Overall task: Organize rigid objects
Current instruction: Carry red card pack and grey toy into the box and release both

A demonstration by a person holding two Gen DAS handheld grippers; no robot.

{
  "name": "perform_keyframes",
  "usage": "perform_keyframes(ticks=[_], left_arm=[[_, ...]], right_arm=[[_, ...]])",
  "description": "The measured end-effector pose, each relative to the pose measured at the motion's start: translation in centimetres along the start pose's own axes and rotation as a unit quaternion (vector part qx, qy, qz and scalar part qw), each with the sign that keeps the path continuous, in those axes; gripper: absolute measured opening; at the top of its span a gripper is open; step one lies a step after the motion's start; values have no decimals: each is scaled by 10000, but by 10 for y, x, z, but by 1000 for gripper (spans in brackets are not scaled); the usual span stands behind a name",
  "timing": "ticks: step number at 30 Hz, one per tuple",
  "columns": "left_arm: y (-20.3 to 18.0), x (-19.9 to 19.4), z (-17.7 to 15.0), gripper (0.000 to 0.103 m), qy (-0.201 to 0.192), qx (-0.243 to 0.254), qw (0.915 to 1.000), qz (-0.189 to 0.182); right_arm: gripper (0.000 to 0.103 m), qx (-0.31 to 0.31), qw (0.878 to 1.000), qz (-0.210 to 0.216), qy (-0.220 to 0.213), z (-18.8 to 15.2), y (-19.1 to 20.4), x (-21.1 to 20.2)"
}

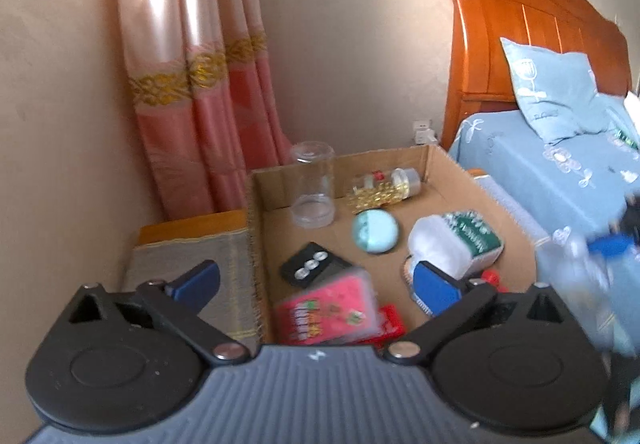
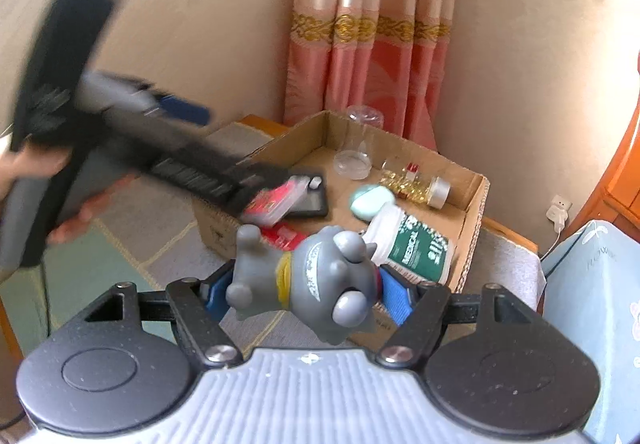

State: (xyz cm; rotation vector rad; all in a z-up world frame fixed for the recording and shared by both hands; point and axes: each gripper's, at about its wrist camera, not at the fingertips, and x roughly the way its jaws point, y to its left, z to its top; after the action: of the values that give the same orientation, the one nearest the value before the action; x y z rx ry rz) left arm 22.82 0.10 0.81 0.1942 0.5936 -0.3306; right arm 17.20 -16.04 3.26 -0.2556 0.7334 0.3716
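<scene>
The right claw grips the grey toy figure crosswise, just short of the cardboard box ahead of it, while the left claw stands open, empty.

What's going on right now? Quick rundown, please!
Left gripper jaws wide open, empty, over the cardboard box. Right gripper jaws shut on grey toy figure, outside box. Nothing blocking.

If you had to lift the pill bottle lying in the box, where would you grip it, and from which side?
Grip the pill bottle across its clear middle, coming from above. It lies on its side, cap toward the box wall, so the round body offers two opposite sides, probably with room for fingers.
</scene>
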Motion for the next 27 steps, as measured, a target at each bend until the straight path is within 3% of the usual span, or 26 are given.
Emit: perform_keyframes(ticks=[6,16,18,21,27], left_arm=[[3,-30,-25,102,-94,217,9982,548],[16,-60,-53,102,-15,-292,9964,795],[17,-63,-55,102,-34,-332,9964,780],[17,-65,-55,102,-65,-326,9963,798],[17,-62,-49,102,-72,-444,9961,753]], right_arm=[[78,472,9988,38,101,25,-19,23],[78,1229,9903,-272,583,72,-24,112],[84,1316,9884,-431,619,76,-25,122],[103,1315,9878,-538,641,78,-24,121],[103,1502,9842,-657,667,70,-24,88]])
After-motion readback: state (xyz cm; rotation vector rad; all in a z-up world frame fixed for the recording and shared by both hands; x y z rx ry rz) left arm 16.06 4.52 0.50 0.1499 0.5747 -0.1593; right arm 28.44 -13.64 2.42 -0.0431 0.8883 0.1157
